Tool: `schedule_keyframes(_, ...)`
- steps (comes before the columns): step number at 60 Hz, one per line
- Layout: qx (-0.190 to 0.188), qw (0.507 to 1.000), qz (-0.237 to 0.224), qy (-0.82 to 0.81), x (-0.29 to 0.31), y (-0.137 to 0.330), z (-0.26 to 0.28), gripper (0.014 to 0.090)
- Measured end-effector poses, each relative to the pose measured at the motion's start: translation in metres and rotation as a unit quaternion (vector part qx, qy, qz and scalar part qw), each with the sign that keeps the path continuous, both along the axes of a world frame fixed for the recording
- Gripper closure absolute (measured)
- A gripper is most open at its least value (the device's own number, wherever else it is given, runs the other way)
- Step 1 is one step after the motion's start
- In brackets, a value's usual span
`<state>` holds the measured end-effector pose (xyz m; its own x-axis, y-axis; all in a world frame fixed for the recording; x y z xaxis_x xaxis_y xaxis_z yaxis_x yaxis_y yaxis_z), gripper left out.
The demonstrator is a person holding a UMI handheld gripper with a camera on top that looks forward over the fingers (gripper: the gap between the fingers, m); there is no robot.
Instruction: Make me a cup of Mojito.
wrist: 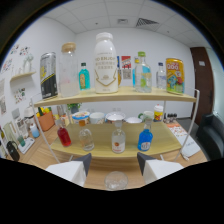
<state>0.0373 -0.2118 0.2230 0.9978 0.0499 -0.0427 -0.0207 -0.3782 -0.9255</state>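
While the glass [116, 180] sits empty on the worktop [100, 179] between the wide-open gripper [113, 164] fingers, nothing is poured yet; every bottle waits on the shelf [115, 97].

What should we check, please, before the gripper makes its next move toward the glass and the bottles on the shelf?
1. Gripper open with nothing held: ok.
2. Empty glass between the jaws, with gaps either side: ok.
3. Lower-shelf bottles upright, namely red bottle, clear bottle, orange-label bottle, blue bottle: ok.
4. Which bottle holds which Mojito ingredient: cannot tell.
5. Large white bottle standing steady on the top shelf: ok.
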Motion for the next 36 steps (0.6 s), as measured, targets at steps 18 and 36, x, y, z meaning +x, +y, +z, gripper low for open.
schedule_keyframes(18, -0.019, 1.0, -0.006, -0.013, 0.004, 0.081, -0.013, 0.0248)
schedule_keyframes(36, -0.05, 0.998, -0.023, -0.004, 0.012, 0.105, -0.04, 0.0648)
